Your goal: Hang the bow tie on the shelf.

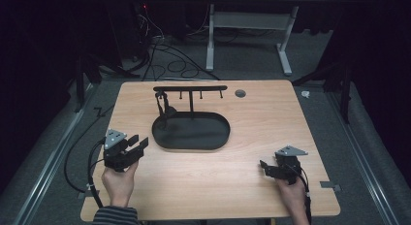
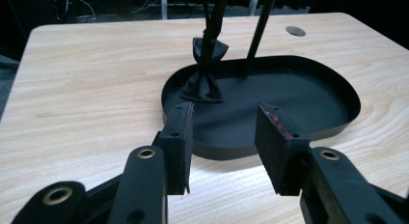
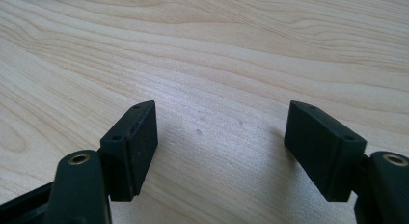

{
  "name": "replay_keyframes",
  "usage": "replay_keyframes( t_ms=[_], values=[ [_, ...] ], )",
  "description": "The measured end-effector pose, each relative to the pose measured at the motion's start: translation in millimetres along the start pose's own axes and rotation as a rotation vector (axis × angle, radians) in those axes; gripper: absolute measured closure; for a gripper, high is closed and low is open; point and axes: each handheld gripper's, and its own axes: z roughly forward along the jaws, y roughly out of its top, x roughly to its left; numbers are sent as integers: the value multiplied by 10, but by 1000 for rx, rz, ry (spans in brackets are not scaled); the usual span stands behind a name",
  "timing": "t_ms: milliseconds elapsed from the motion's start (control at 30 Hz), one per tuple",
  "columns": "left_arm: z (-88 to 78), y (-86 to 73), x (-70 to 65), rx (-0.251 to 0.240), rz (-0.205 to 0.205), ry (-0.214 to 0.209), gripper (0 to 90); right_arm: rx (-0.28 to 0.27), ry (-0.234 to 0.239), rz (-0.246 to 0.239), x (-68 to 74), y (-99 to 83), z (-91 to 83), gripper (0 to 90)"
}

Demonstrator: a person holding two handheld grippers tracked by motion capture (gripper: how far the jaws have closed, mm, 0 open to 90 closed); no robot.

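Observation:
A black oval tray lies on the middle of the wooden table, with a black rack of small pegs rising from its back edge. A small dark fabric piece, shaped like a bow tie, hangs from the rack's left end down to the tray floor. My left gripper is held open just left of the tray, aimed at it, nothing between its pads. My right gripper is open low over bare wood near the front right, its pads empty.
A round grommet hole sits in the table near the back right of the rack. Cables and a white desk frame lie on the floor beyond the table. A dark curtain surrounds the area.

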Motion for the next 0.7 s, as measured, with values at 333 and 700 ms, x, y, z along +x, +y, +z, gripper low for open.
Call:
replay_keyframes(
  t_ms=[333,700],
  values=[
    [12,-98,-49,-7,5,-13,578,0,0,0,0,0,0,288],
    [83,-214,-120,24,20,-16,576,0,0,0,0,0,0,288]
  ],
)
